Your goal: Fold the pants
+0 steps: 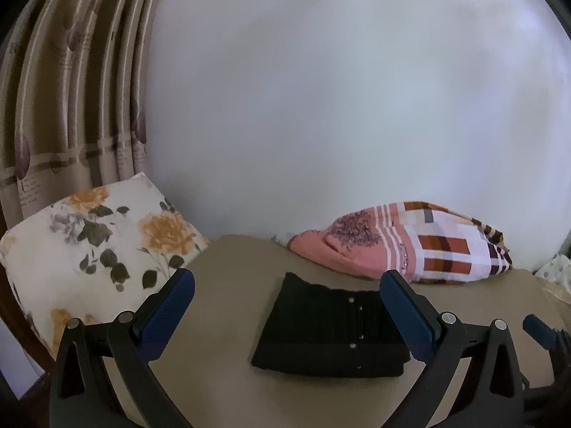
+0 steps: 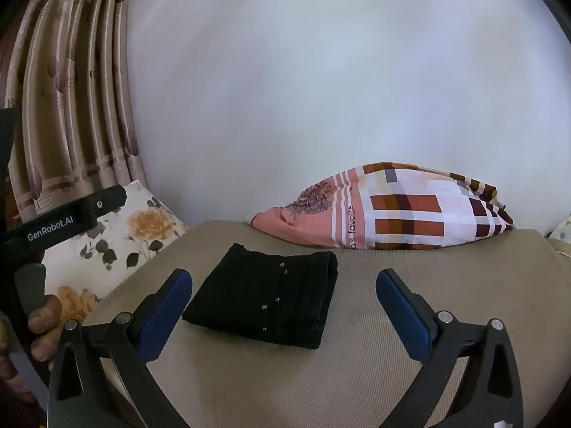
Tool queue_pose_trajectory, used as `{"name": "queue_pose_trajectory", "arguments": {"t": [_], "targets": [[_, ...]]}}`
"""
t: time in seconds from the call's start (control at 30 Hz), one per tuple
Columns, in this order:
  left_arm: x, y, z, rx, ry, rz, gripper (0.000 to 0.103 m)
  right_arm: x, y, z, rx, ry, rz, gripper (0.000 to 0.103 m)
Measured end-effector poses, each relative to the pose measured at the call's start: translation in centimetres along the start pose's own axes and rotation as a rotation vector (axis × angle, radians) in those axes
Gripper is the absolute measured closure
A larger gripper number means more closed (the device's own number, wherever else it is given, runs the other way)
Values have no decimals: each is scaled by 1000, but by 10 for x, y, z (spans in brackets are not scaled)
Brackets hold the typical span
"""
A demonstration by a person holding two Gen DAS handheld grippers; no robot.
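Through the left wrist view: black pants (image 1: 330,328) folded into a compact square on the tan bed (image 1: 221,321), left gripper (image 1: 287,285) above them, jaws wide apart, empty. Folding apparently finished; next, perhaps only a smoothing or withdrawal.

Through the right wrist view: right gripper (image 2: 284,285) likewise spread and empty, pants (image 2: 264,303) ahead-left. Readable: "GenRobot.AI" on the left gripper's body; partly legible lettering on the plaid pillow (image 2: 392,207).
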State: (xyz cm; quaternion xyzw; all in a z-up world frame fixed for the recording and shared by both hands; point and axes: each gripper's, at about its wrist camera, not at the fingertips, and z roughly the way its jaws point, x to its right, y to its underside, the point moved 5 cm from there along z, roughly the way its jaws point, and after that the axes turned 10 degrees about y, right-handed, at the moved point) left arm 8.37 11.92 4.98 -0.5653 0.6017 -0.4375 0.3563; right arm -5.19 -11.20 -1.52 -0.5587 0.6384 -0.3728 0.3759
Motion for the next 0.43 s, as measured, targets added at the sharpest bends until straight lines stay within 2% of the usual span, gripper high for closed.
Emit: {"name": "queue_pose_trajectory", "arguments": {"t": [0.17,0.43], "targets": [[-1,8,8,-14,9,-13,0,2,5,5,-23,-4,1,1],[-2,12,11,-10,-29,4,0,1,7,10,-32,-14,-15,1]]}}
